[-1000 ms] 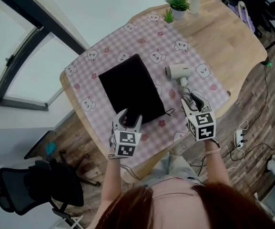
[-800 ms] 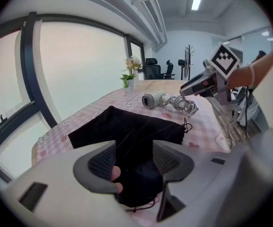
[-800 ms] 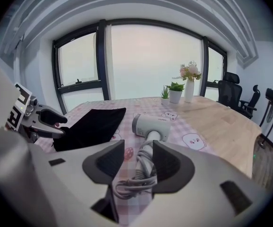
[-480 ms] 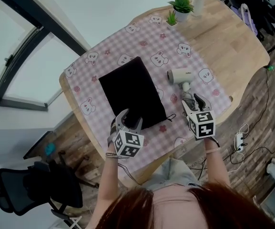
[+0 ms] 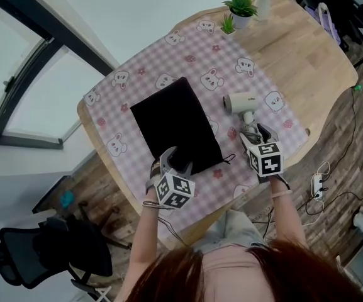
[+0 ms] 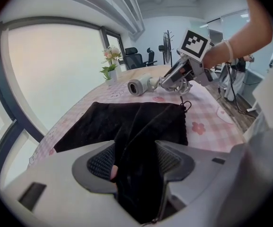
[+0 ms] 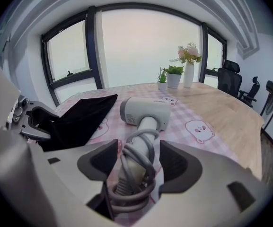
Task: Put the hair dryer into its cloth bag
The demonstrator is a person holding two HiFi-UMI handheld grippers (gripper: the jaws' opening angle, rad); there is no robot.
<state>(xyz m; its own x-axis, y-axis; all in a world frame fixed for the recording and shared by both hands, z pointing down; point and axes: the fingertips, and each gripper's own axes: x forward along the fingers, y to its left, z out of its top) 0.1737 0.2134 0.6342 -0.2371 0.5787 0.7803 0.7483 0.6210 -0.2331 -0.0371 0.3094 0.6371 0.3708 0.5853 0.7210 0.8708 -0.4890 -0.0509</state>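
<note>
a: nearest us, the cloth bag [image 5: 176,119]. how do you think it handles?
b: soft and limp, i'd guess. it lies flat on the checked tablecloth [image 5: 190,52] with its drawstring end toward the person. take one layer at that near hem, or the mouth won't open.
a: and the hair dryer [image 5: 240,102]?
b: just beside the bag, to its right, not touching it. hard smooth shell, light enough for one gripper by the look of it. the handle [image 7: 148,123] points toward us with the cord [image 7: 129,188] wound round it (those loops could slip or snag), so grip the handle over the cord.
a: the tongs now?
b: the left gripper [image 6: 135,157] has just been opening and stands wide, with a raised fold of the bag's near edge between its jaws. a bare gap shows at one pad, so nothing is pinched. the right gripper [image 7: 137,167] has just been opening too and is wide, astride the corded handle without clamping it.
a: farther off?
b: only potted plants [image 5: 239,6] at the far edge of the table [image 5: 307,49], well apart.
</note>
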